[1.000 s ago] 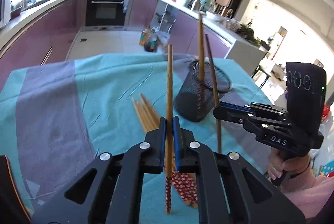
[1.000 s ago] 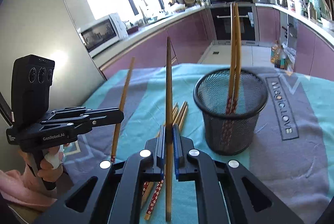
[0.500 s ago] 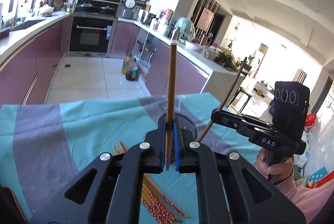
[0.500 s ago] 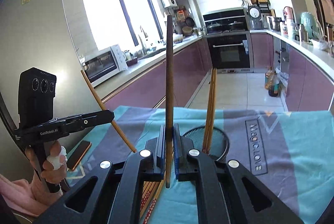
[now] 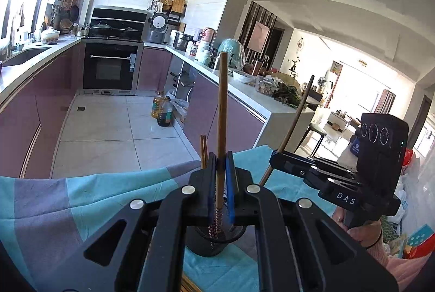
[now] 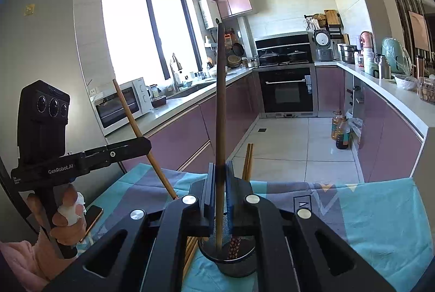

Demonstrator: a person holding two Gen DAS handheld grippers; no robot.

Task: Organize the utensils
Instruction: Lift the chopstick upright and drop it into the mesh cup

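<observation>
Each hand-held gripper is clamped on one chopstick, left (image 5: 220,177) and right (image 6: 220,183), both poised above the mesh holder (image 6: 233,262) on the table (image 6: 380,210); best to steady each stick upright, tip inside the rim, before releasing.

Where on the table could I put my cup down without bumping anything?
Bare tablecloth right of the mesh holder is free, and so is the purple stripe on the other side. It's crowded around the holder: loose chopsticks beside it and a phone near the edge.
</observation>
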